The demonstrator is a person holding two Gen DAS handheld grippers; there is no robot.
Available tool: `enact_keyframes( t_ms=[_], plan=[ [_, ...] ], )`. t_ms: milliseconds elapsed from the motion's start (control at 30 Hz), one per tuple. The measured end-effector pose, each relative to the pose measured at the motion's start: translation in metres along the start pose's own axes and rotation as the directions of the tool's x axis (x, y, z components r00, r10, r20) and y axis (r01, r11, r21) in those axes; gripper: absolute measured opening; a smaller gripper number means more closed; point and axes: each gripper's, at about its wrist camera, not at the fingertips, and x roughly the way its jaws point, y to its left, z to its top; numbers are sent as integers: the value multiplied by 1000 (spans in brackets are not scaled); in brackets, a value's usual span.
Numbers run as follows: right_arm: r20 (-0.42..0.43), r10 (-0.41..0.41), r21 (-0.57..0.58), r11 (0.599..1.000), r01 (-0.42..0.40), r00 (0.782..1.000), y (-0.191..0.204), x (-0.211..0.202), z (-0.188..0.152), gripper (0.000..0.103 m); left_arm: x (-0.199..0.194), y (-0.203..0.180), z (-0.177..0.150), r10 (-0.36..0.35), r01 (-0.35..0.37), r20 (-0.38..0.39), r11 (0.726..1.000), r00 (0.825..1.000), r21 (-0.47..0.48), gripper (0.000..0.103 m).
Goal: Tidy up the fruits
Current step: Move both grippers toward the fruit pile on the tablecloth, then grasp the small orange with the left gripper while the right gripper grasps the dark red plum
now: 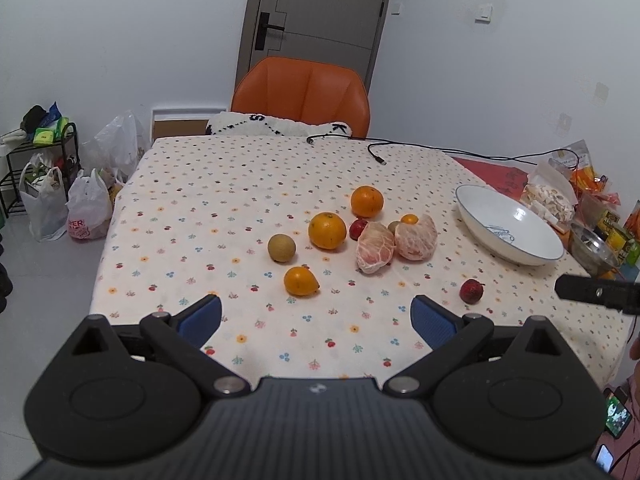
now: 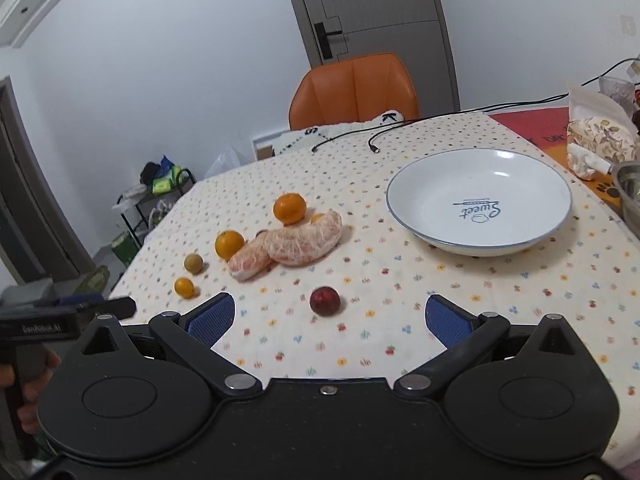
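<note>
1. Floral cotton tablecloth [image 2: 460, 280] covers the table to its near edge, where the left gripper [image 1: 316, 320] and right gripper [image 2: 328, 320] both hover with blue pads spread wide and nothing between them.
2. Bare cloth lies open between the grippers and the fruit; a red lychee-like fruit [image 2: 325, 300] sits alone just ahead of the right gripper.
3. The white bowl [image 2: 404, 208], blue-rimmed and empty, stands to the right of the fruit cluster, apart from it.
4. Two black cables [image 1: 420, 148] trail across the far edge; snack packets [image 1: 552, 196] crowd the right edge.
5. An orange chair [image 1: 300, 96] and a grey door [image 1: 320, 8] stand behind; plastic bags [image 1: 84, 208] sit on the floor to the left.
6. Fruit count in the left view: two peeled pomelo pieces [image 1: 394, 242] touching; two large oranges [image 1: 327, 230]; two smaller orange citrus [image 1: 300, 281]; two brownish-green round fruits [image 1: 281, 247]; two red fruits.
</note>
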Motion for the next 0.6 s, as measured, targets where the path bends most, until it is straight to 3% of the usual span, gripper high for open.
enact_keyframes(
  t_ms=[233, 367, 600],
  plan=[
    [-2, -6, -15, 1000, 6, 1000, -1, 18, 0, 101, 17, 2, 2, 10, -10, 3, 1000, 1000, -2, 100],
    [-18, -3, -21, 1000, 3, 1000, 0, 30, 0, 93, 27, 3, 5, 8, -8, 5, 1000, 1000, -9, 99],
    [-37, 4, -22, 1000, -5, 999, -2, 48, -1, 81, 43, 5, 9, 16, -16, 0, 1000, 1000, -19, 88]
  ],
)
